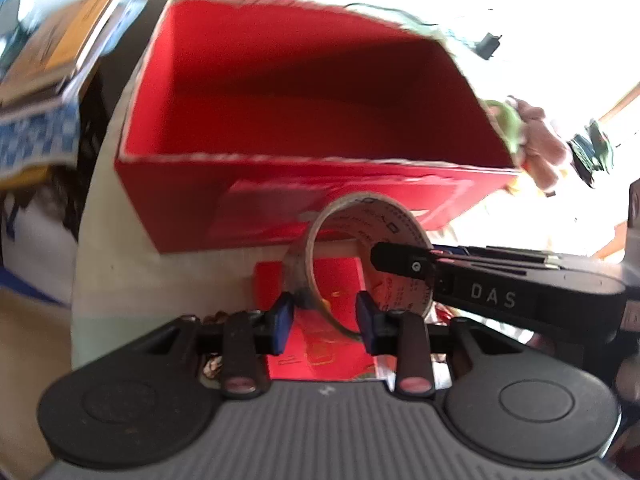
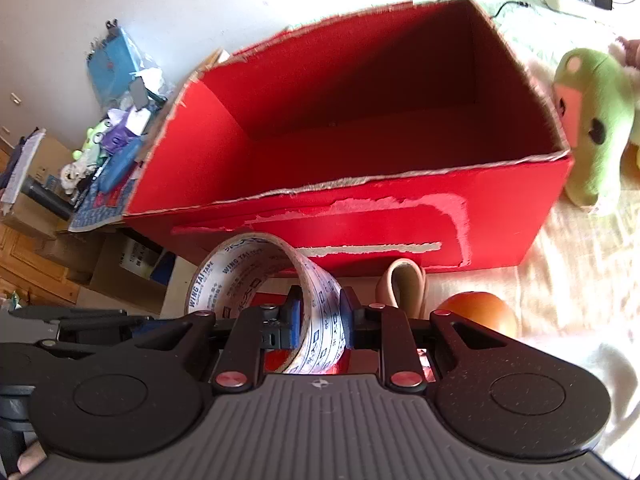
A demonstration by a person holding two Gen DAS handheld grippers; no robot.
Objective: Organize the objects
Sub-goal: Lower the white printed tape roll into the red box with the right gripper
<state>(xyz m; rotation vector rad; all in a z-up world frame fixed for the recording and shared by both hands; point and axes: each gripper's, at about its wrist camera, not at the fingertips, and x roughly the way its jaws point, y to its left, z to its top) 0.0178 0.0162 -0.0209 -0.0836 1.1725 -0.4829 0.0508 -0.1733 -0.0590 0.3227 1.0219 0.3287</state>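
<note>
A roll of printed packing tape (image 2: 264, 276) is held upright in front of an open, empty red cardboard box (image 2: 360, 120). My right gripper (image 2: 320, 320) is shut on the tape ring's wall. In the left wrist view the same tape roll (image 1: 384, 252) hangs just before the box (image 1: 300, 120). My left gripper (image 1: 326, 320) stands with its blue pads a little apart around the roll's lower left edge, and I cannot tell whether they touch it. The right gripper's black finger (image 1: 404, 262) reaches in from the right and sits inside the ring.
A green plush toy (image 2: 592, 120) lies right of the box, also seen in the left wrist view (image 1: 508, 120). An orange ball (image 2: 476, 312) and a beige loop (image 2: 404, 288) sit near my right gripper. A red booklet (image 1: 320, 320) lies under the left gripper. Books (image 1: 60, 48) are stacked left.
</note>
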